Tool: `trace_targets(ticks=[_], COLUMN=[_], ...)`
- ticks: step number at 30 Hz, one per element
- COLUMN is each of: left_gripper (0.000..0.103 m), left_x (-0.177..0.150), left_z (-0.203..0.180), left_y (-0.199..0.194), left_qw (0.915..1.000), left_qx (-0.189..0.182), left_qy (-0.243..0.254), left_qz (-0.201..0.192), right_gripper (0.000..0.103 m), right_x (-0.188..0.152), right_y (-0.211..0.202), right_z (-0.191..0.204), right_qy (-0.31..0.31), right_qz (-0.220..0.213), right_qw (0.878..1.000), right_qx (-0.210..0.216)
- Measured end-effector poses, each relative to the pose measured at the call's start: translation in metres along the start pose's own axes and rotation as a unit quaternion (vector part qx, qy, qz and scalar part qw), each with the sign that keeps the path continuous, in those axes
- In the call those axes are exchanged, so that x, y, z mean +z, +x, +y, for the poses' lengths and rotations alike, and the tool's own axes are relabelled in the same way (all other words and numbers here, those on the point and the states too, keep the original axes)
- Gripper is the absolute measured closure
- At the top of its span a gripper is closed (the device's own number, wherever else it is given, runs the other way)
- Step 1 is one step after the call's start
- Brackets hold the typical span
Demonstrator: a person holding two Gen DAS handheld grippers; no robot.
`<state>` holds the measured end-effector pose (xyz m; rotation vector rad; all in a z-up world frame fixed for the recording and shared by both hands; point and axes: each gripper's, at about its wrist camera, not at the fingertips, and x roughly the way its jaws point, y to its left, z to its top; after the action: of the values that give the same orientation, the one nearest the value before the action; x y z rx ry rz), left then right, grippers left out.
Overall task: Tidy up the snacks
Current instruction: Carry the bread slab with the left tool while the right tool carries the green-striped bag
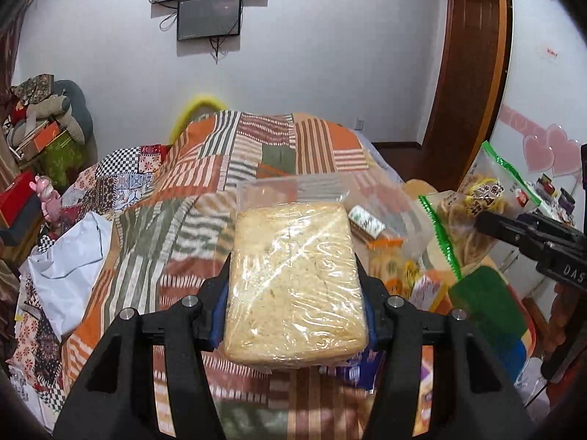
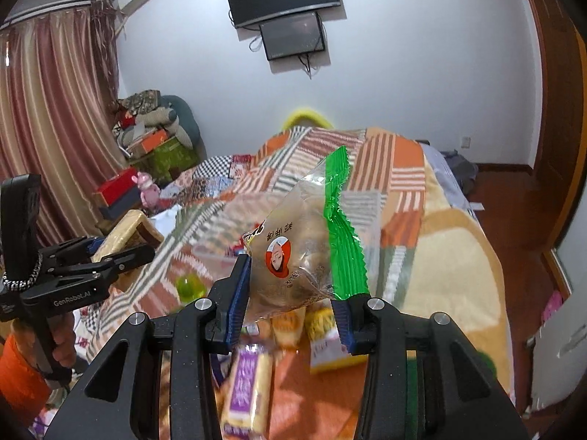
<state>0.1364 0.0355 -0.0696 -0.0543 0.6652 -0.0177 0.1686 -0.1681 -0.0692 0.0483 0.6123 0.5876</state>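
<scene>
My left gripper [image 1: 295, 293] is shut on a plastic-wrapped loaf of sliced bread [image 1: 293, 286], held above the patchwork bedspread [image 1: 205, 190]. My right gripper [image 2: 290, 293] is shut on a clear snack bag with green edges [image 2: 312, 249], also lifted above the bed. The snack bag shows in the left wrist view [image 1: 477, 212] at the right, with the right gripper's fingers [image 1: 513, 231] on it. The bread and left gripper [image 2: 121, 253] show at the left of the right wrist view. Several small snack packs [image 2: 249, 388] lie on the bed below the grippers.
A pile of snack packets [image 1: 396, 267] and a green pack [image 1: 488, 304] lie at the bed's right side. A white bag [image 1: 69, 256] lies at the left. Boxes and a pink toy [image 2: 146, 190] stand by the curtain. Wooden door [image 1: 473, 73] at right.
</scene>
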Motion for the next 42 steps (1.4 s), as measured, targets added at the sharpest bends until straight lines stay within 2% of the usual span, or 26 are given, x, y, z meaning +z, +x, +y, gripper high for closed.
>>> trace_targets(ticks=[9, 17, 31, 37, 42], left_gripper=[0.048, 0.048, 0.048, 0.048, 0.048], left_x=[0.027, 0.040, 0.037, 0.036, 0.034], left_z=[0.009, 0.019, 0.017, 0.017, 0.016], left_y=[0.032, 0.080, 0.154, 0.175, 0.182], left_qw=[0.9999, 0.9990, 0.9959, 0.9931, 0.9920], left_qx=[0.003, 0.002, 0.009, -0.001, 0.005], left_qy=[-0.013, -0.036, -0.029, -0.036, -0.036], left_qz=[0.000, 0.028, 0.085, 0.111, 0.121], right_gripper=[0.065, 0.065, 0.065, 0.065, 0.063], right_x=[0.016, 0.026, 0.017, 0.011, 0.006], right_y=[0.028, 0.069, 0.135, 0.147, 0.149], right_z=[0.006, 0.002, -0.008, -0.012, -0.011], right_qy=[-0.006, -0.003, 0.002, 0.007, -0.002], right_qz=[-0.005, 0.019, 0.113, 0.149, 0.165], right_qw=[1.000, 1.000, 0.994, 0.989, 0.986], right_qx=[0.006, 0.003, 0.009, 0.017, 0.016])
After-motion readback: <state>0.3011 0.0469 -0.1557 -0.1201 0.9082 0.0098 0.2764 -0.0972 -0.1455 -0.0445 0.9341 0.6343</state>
